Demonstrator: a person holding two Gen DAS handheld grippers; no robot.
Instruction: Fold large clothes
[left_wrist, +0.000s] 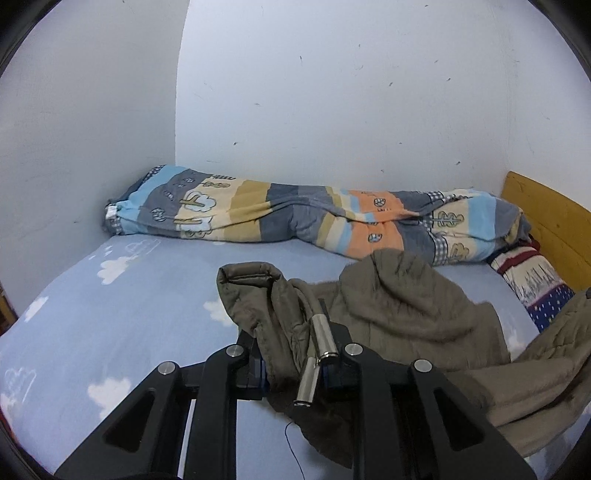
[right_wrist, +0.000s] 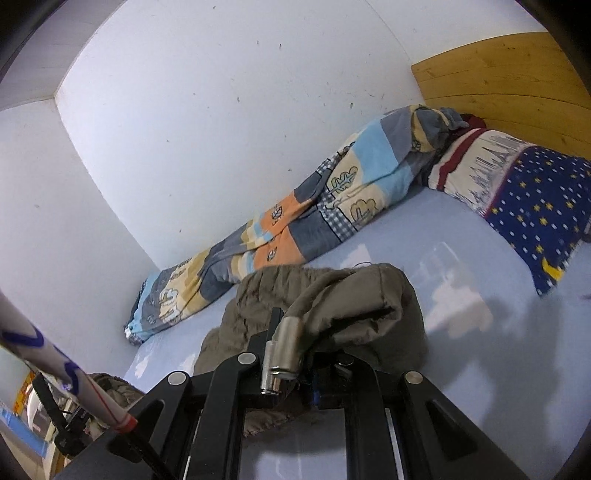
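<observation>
Lifting olive jacket (left_wrist: 399, 306) off bed (left_wrist: 129, 295) | left gripper (left_wrist: 295, 365), right gripper (right_wrist: 295, 369): jaws clenched on its fabric | no fold visible; folding all remains

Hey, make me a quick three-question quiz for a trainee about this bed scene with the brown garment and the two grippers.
1. True or false: both grippers are shut on the olive-brown garment.
2. Multiple choice: what lies along the wall at the far side of the bed? A) a patchwork quilt B) a suitcase C) a stack of books
3. What pattern is printed on the light blue sheet?

Key:
1. True. The left gripper and the right gripper each pinch a bunch of its fabric.
2. A, the patchwork quilt, rolled up.
3. White clouds.
</observation>
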